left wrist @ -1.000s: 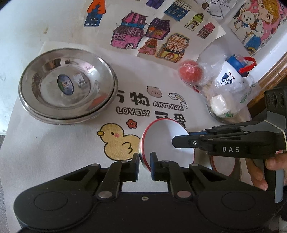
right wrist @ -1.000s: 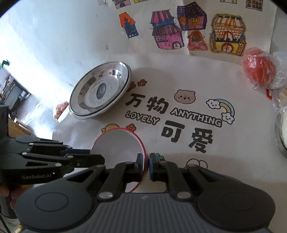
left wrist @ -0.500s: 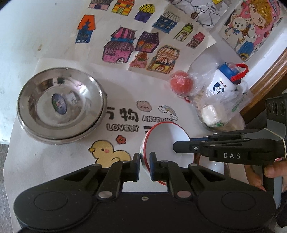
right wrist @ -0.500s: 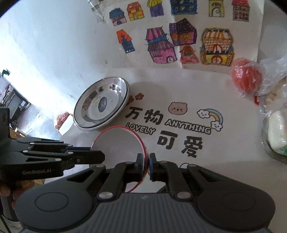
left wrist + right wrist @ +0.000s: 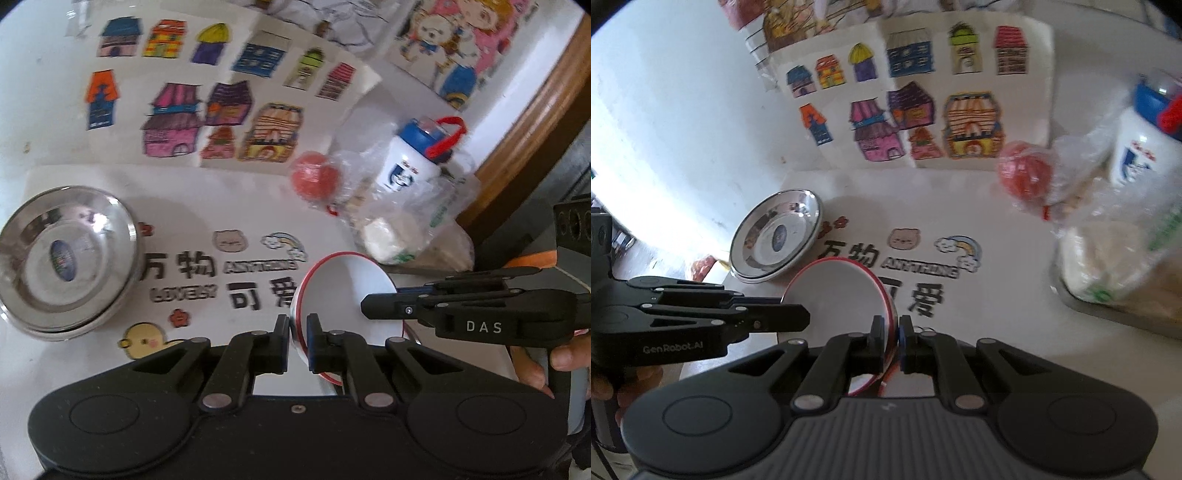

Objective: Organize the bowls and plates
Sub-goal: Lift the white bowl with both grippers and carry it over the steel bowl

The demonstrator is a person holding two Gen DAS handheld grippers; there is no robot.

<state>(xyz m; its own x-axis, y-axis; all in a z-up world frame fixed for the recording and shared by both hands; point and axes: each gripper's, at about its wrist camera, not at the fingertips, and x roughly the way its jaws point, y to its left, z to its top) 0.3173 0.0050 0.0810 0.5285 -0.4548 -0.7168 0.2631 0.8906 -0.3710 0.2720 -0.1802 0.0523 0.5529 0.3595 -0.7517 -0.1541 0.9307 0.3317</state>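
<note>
Above the printed mat: red-rimmed bowl (image 5: 347, 291) held up between both grippers.
Left gripper (image 5: 297, 343): pinching near rim.
Right gripper (image 5: 891, 343): pinching opposite rim.
Handling: looks light, rigid, glossy; probably slippery, so grip the rim.
Steel plates (image 5: 66, 254): leftward, well apart.

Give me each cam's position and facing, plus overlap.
Left wrist: on the left tool, facing across the table; right tool enters from the right, held by a hand.
Right wrist: on the right tool, same facing; left tool enters from the left.
Shared: red-rimmed plate, pinched by both, and steel bowls.
</note>
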